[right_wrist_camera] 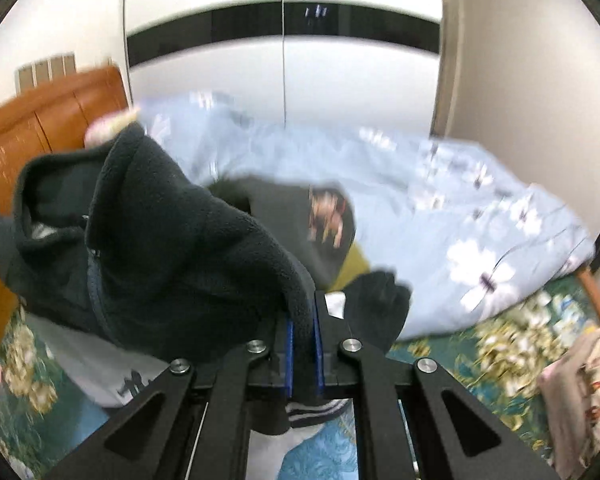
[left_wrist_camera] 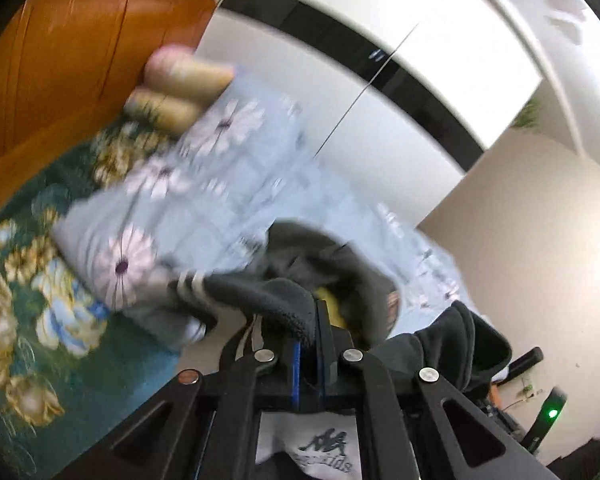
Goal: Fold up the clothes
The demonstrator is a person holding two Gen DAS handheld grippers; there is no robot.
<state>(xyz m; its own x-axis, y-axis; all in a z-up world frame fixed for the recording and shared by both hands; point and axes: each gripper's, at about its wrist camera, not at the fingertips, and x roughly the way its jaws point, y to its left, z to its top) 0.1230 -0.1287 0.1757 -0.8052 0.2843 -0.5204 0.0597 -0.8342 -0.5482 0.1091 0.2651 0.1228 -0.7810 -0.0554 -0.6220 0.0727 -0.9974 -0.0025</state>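
The bed point(right_wrist_camera: 80, 420), under a green floral sheet, lies below and beyond both claws. A pale blue flowered quilt point(right_wrist_camera: 440, 208) is heaped ahead of them, with a wooden headboard point(left_wrist_camera: 60, 60) up and to the left. A white printed garment point(left_wrist_camera: 320, 448) lies beneath the claws.

The dark fleece jacket point(right_wrist_camera: 160, 248), the task's thing, hangs off the sheet between the two claws. It bulks up and to the left of the right gripper point(right_wrist_camera: 303, 320), whose jaws are clamped on a fleece edge. The left gripper point(left_wrist_camera: 310, 332) is likewise clamped on an edge of the same fleece, the cloth draping ahead and to its right.

Judgement: the step in hand is lifting the jacket by two points to open it out. The next move calls for drawing the claws apart to tension the cloth, then laying it flat on a bare part of the sheet, clear of the quilt. Heavy blur limits finer detail.
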